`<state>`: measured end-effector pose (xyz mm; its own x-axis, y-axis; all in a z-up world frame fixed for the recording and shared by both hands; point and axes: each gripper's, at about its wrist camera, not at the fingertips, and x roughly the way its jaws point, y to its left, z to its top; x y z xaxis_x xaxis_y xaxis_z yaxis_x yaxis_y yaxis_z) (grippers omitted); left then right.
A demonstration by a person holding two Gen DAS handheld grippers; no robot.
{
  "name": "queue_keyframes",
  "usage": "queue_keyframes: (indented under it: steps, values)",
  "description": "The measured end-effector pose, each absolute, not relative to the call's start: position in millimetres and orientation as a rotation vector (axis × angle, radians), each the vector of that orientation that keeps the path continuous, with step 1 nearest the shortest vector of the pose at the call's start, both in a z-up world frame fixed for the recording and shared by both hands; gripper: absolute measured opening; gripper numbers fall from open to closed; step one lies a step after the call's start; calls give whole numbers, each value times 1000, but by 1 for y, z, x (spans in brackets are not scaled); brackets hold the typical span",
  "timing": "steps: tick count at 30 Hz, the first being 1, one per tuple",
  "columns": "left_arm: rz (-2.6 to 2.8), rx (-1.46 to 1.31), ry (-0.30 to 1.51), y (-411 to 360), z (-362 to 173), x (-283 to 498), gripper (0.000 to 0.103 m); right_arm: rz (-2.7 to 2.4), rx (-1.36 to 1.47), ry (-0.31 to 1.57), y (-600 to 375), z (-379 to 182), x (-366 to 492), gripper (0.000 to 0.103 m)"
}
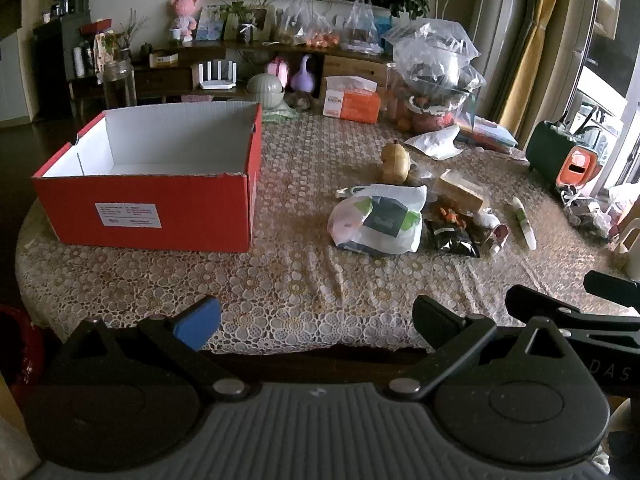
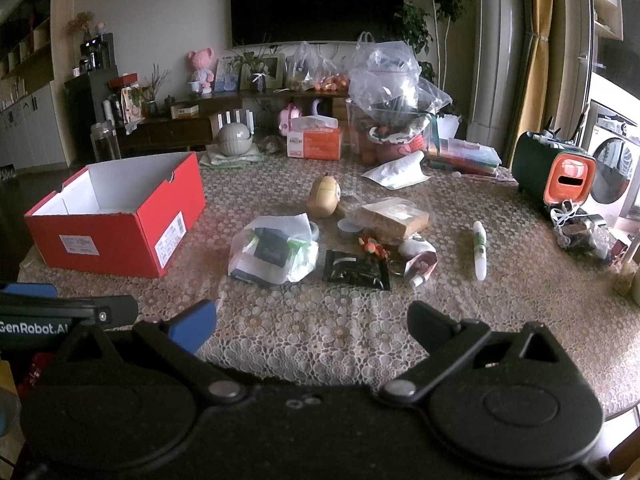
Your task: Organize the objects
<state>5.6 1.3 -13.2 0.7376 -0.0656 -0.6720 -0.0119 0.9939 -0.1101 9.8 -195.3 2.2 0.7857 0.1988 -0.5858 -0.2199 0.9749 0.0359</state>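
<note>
An open, empty red cardboard box stands on the left of the lace-covered table. A loose pile lies to its right: a white plastic bag, a black packet, a tan squash-shaped toy, a wrapped brown block and a white-green tube. My left gripper is open and empty at the near table edge. My right gripper is open and empty beside it.
An orange tissue box, clear bags over fruit and a white pouch crowd the far side. A green-orange holder stands at the right edge. A sideboard and TV lie beyond.
</note>
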Motion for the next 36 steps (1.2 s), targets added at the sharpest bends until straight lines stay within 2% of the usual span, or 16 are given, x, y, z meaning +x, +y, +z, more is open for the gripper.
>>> queue_keyframes:
  steps: [13,22,30,36]
  values:
    - [-59,-51,755,-14,-22,39,103,202,-31,659,-203,-7,35,102]
    - [-93,-53,776,-33,-30,106,103,90,-36,645,-247,-15,88,102]
    - [-117,79,789,-57,-51,159,103,-58,-31,692,-311,-38,152,102]
    - [-144,197,868,-59,-86,200,103,-97,-72,713,-334,-53,188,102]
